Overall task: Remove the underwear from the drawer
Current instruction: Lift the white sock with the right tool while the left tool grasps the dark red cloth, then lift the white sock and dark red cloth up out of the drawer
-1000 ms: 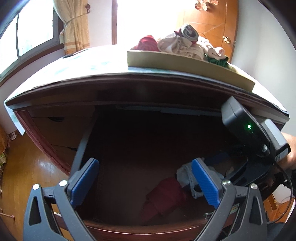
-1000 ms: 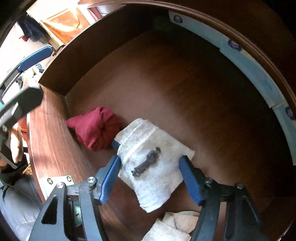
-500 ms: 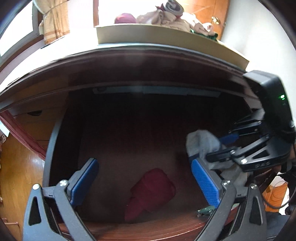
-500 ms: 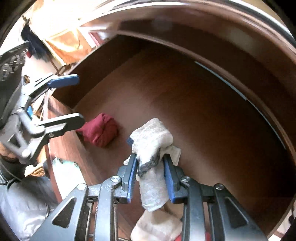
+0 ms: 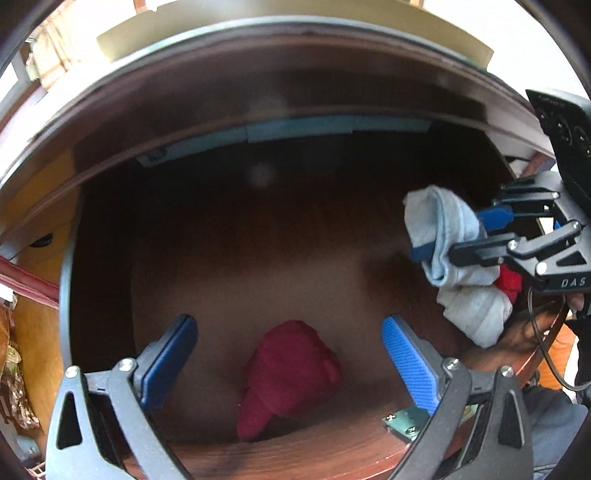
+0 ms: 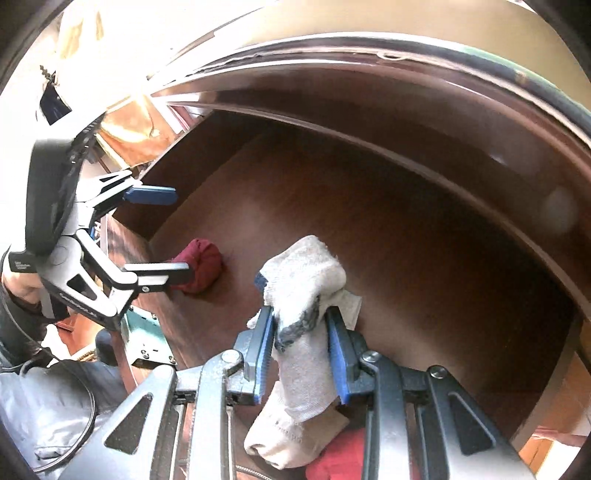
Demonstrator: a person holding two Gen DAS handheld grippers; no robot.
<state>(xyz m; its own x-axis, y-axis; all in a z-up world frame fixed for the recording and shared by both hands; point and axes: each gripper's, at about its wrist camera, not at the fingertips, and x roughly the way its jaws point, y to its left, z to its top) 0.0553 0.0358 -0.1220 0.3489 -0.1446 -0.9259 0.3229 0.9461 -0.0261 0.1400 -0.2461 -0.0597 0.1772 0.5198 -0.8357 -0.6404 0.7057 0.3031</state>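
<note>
Right jaws around white underwear (image 6: 301, 332)

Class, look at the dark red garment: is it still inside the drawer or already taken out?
Still inside. The dark red garment lies bunched on the drawer floor near the front wall, between the open left hand-held gripper fingers, untouched.

A shallow cardboard box (image 5: 424, 27) sits on the table (image 5: 88, 79) top at the far edge, with a pale curtain (image 5: 51, 55) beside the window at the upper left.
</note>
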